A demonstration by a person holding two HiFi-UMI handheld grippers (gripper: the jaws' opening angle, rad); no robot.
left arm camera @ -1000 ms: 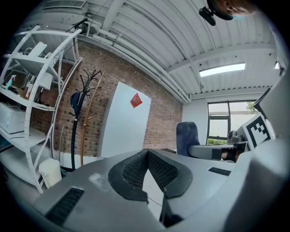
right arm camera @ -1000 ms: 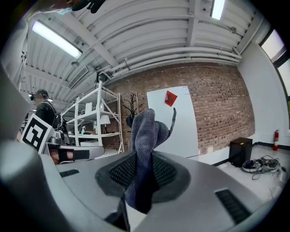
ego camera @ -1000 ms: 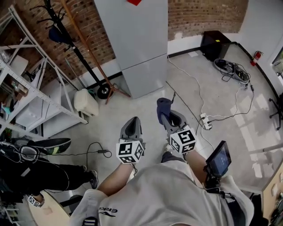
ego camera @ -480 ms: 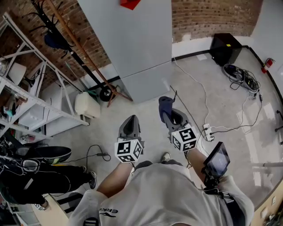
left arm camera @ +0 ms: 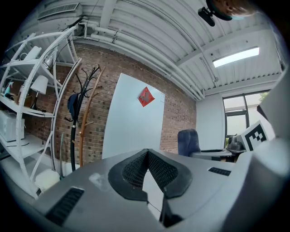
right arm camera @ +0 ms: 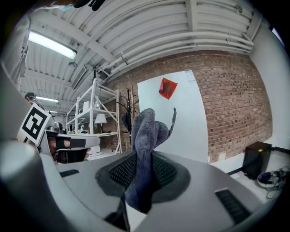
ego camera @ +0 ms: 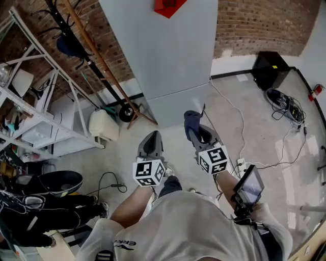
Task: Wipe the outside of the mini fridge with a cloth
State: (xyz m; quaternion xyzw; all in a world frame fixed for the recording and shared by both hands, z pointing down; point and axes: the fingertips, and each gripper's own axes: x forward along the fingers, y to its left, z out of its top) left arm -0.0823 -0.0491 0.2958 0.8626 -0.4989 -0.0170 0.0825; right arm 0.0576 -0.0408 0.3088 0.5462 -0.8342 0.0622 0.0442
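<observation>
Head view is being aimed steeply down over a person's white-shirted shoulders, and both hand-held grippers are being held out side by side above the concrete floor [ego camera: 117,153], pointed toward the mini fridge [ego camera: 163,51]. The right gripper [ego camera: 196,133] is being pressed closed on a blue-grey cloth [ego camera: 190,121]. In the right gripper view, that cloth [right arm camera: 146,129] is being pinched between the mesh-faced pads of the right gripper [right arm camera: 145,156]. Its bunched end is being pushed up beyond the jaw tips, and its other end is trailing back toward the camera. Nothing is being carried by the left gripper [ego camera: 151,144]. In the left gripper view, the jaws of the left gripper [left arm camera: 147,156] are being held together at their tips, with no object between them.

The mini fridge, pale grey, is being seen upright on the floor against the brick wall [ego camera: 254,20], ahead of both grippers and well apart from them. It is not being touched by the cloth. A red paper ornament [ego camera: 170,6] is being displayed on its upper door. A black coat rack [ego camera: 76,46] is being seen just beside the fridge's left edge, with white metal shelving [ego camera: 41,117] farther left. A black box [ego camera: 270,69] and loose cables [ego camera: 285,104] are being seen on the floor to the fridge's right.
</observation>
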